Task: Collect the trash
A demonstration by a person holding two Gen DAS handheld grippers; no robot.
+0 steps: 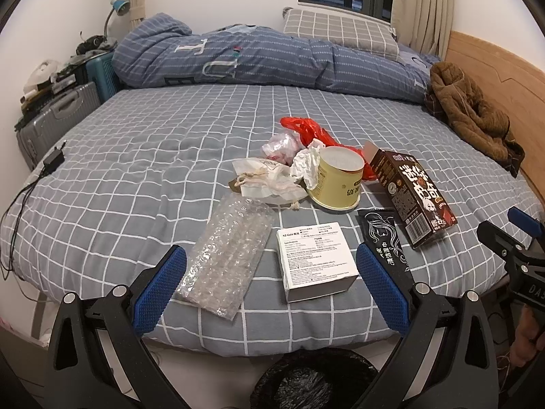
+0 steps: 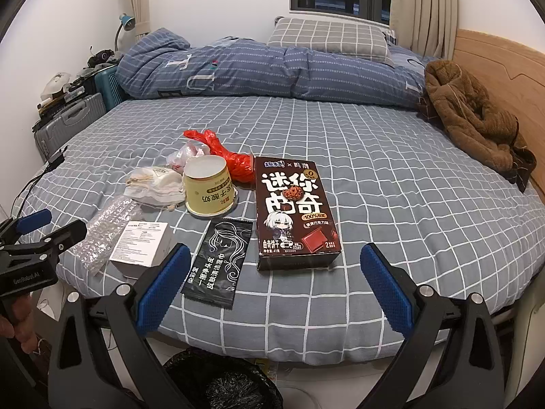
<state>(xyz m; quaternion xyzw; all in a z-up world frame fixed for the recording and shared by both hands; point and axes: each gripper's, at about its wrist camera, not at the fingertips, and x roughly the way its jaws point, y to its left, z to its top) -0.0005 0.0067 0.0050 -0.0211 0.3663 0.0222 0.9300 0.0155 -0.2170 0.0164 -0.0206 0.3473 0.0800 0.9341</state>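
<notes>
Trash lies on the bed near its front edge. A white box [image 1: 315, 260] and bubble wrap [image 1: 226, 257] sit between the fingers of my open left gripper [image 1: 272, 272], which hovers above them and holds nothing. A brown cookie box [image 2: 294, 213] and a black wipe sachet [image 2: 218, 260] lie in front of my open, empty right gripper [image 2: 276, 272]. Behind them are a yellow cup [image 2: 208, 185], a crumpled white tissue [image 1: 306, 167], a white pouch [image 1: 264, 182] and a red plastic bag [image 2: 226, 153]. A black-lined trash bin [image 1: 311, 380] stands on the floor below the bed edge.
A folded blue quilt [image 1: 259, 59] and a checked pillow [image 1: 337, 32] lie at the back of the bed. A brown coat [image 1: 471, 109] rests by the wooden headboard [image 1: 494, 68]. Suitcases [image 1: 58, 116] stand at the left, with a charger and cable [image 1: 52, 162] on the bed edge.
</notes>
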